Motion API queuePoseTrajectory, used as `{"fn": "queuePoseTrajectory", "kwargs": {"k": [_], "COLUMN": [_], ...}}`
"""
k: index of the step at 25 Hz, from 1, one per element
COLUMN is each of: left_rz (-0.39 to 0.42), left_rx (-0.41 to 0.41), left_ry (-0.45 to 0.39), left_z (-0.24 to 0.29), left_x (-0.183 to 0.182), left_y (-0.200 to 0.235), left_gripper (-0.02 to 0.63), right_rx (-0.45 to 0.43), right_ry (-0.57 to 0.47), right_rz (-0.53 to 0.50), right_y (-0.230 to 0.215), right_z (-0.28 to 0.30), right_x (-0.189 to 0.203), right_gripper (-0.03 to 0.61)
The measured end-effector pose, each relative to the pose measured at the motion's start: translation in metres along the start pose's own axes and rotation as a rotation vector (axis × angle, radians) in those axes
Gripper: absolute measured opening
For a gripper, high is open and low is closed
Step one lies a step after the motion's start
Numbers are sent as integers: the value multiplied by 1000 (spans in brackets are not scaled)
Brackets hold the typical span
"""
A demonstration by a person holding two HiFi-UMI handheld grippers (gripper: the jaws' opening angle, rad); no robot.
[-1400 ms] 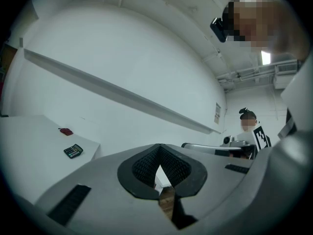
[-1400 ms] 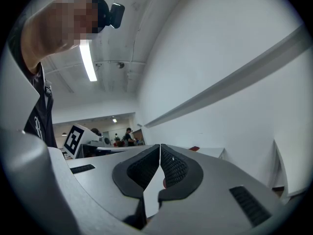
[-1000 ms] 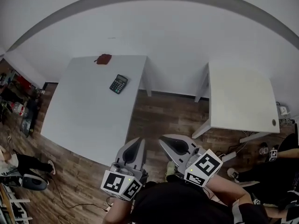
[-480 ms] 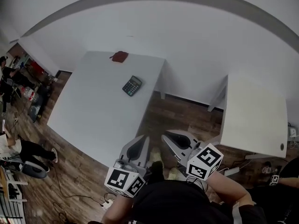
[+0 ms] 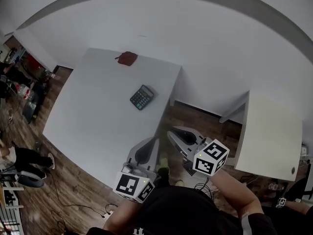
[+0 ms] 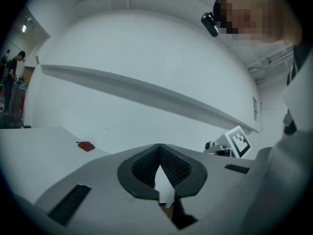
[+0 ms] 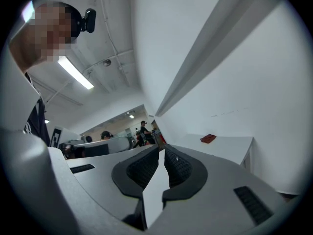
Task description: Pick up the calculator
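Observation:
A dark calculator (image 5: 142, 97) lies flat on the white table (image 5: 83, 126), towards its right edge. It does not show in either gripper view. My left gripper (image 5: 152, 142) is held low near my body, off the table's near right corner, with its jaws shut and nothing in them. My right gripper (image 5: 171, 132) is beside it over the wooden floor, also shut with nothing in it. Both point roughly towards the table. In the left gripper view the left gripper (image 6: 159, 148) has its pads meeting at the tip. The right gripper (image 7: 161, 151) looks the same in its own view.
A small red object (image 5: 126, 58) sits at the table's far edge by the wall, also seen as the red object (image 6: 86, 146) and the red object (image 7: 208, 138). A second white table (image 5: 271, 136) stands to the right. People and clutter (image 5: 19, 160) are at the far left.
The head view has swung and come nearer: the table and calculator now sit lower and further right in the picture. Both grippers stay shut close to my body.

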State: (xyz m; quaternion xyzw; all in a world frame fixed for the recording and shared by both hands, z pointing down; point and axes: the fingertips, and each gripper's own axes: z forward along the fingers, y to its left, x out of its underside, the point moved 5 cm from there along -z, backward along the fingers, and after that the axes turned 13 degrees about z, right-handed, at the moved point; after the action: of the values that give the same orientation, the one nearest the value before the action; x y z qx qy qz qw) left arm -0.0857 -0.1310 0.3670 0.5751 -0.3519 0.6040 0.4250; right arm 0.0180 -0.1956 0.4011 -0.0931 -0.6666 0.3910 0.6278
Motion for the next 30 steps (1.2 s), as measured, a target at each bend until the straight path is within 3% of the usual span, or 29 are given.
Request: {"fn": "queuePoseTrajectory", "kwargs": {"k": [4,10,17,22,30], "left_rz": [-12,-61,-124,-155,-206], "left_rx": [-6,-15,-42,-53,-87], "left_ry": [17,86,144,172,208], "left_z": [32,60,85,94,90], "left_x": [12,37,62,76,97], "left_y": [41,89,138,156,174], "left_gripper": [5,5,5,5,5], "right_rx": [46,178,311,345,394], "right_ry": [76,250,260,274,314], "right_rz": [63,198,437,505,523], "right_y": [-63,-163,-271,-308,-332], "right_z": [62,137,194,217,248], "right_x": [2,38,77,103,118], "right_gripper": [28,65,98,110,110]}}
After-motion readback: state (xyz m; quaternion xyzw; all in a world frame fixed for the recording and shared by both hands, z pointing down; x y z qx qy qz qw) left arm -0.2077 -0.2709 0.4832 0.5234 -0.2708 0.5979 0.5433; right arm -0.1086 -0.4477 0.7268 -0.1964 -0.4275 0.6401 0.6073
